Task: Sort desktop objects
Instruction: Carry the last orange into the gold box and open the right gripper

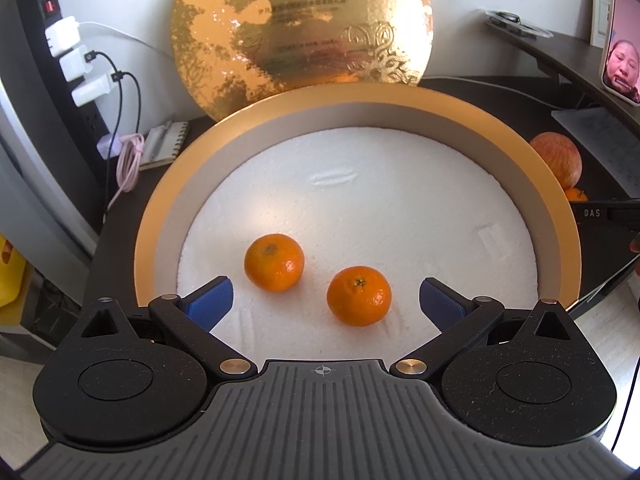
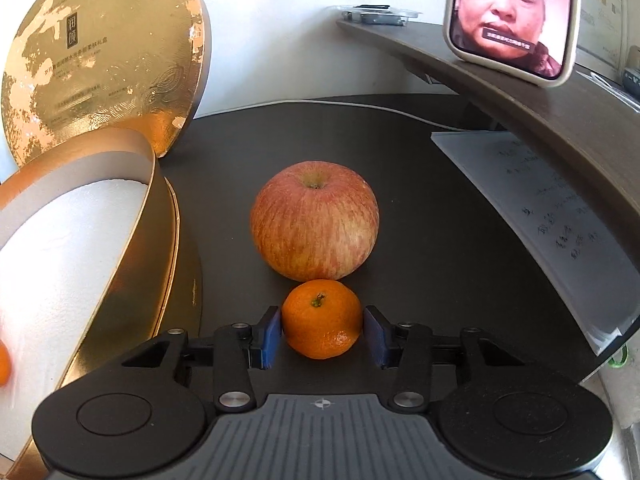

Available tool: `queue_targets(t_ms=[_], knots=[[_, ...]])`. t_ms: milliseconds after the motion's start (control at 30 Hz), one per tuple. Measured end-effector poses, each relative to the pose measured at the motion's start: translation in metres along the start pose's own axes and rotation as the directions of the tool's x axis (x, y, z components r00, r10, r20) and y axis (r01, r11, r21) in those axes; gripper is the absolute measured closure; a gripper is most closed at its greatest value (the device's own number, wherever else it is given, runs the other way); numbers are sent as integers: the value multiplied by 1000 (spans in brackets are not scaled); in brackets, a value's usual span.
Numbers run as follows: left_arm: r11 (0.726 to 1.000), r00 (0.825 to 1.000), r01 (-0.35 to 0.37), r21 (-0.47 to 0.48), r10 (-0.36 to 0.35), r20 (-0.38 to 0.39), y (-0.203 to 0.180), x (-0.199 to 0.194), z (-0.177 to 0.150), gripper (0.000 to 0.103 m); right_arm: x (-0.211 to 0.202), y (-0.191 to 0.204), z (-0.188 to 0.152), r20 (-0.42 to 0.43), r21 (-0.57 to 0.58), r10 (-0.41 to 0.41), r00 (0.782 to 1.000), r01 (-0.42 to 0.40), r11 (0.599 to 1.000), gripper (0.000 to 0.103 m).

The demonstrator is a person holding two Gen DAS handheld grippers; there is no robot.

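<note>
1. A dark tabletop (image 2: 420, 208) carries everything.
2. A round gold box (image 1: 558, 240) with a white foam floor sits on it, left of the fruit.
3. A gold lid (image 1: 304, 28) stands on edge behind the box, leaning on the wall.
4. An apple (image 2: 315, 221) rests upright on the bare surface.
5. A mandarin (image 2: 322, 319) lies just in front of the apple, touching it.
6. A stack of papers (image 2: 536, 216) lies to the right.
7. A small notepad (image 1: 166, 145) and a coiled pink cable (image 1: 129, 164) lie at the far left.

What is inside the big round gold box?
Two little oranges, one and another, sit on white foam inside the gold box. Whatever lies under the foam is covered. A third orange is outside on the desk, squeezed by the right gripper.
</note>
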State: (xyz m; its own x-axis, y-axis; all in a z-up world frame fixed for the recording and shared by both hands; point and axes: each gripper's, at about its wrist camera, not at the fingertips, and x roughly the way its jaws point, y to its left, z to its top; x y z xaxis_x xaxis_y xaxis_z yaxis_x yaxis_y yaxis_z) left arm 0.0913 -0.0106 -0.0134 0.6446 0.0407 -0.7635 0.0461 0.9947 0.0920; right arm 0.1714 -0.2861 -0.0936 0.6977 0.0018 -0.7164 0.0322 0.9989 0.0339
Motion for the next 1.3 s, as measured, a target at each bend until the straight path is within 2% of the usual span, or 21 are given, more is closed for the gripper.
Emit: queue_targets(t_ms=[267, 433, 567, 733, 867, 967, 1067, 1300], knots=[[1000, 1000, 24, 10, -24, 9, -1, -10, -7, 1, -44, 2, -6, 53, -14, -6, 999, 7, 1000, 58], [999, 998, 48, 4, -48, 36, 2, -23, -10, 1, -85, 11, -3, 130, -39, 4, 992, 1, 999, 58], [997, 996, 65, -29, -63, 66, 13, -36, -10, 1, -119, 29, 5, 207, -81, 50, 977, -34, 996, 58], [997, 994, 22, -80, -13, 107, 35, -50, -12, 1, -145, 61, 16, 257, -155, 143, 956, -105, 982, 58], [991, 994, -15, -136, 29, 105, 60, -53, -16, 1, -134, 93, 23, 216, -216, 222, 951, -175, 961, 58], [987, 995, -52, -153, 64, 79, 75, -47, -24, 1, -119, 121, 24, 154, -250, 263, 953, -220, 943, 58], [983, 997, -56, -172, 65, 48, 86, -39, -31, 1, -96, 146, 25, 73, -267, 309, 948, -279, 922, 58], [983, 998, -44, -179, 49, 27, 99, -29, -37, 1, -51, 196, 21, -62, -302, 312, 948, -315, 900, 58]])
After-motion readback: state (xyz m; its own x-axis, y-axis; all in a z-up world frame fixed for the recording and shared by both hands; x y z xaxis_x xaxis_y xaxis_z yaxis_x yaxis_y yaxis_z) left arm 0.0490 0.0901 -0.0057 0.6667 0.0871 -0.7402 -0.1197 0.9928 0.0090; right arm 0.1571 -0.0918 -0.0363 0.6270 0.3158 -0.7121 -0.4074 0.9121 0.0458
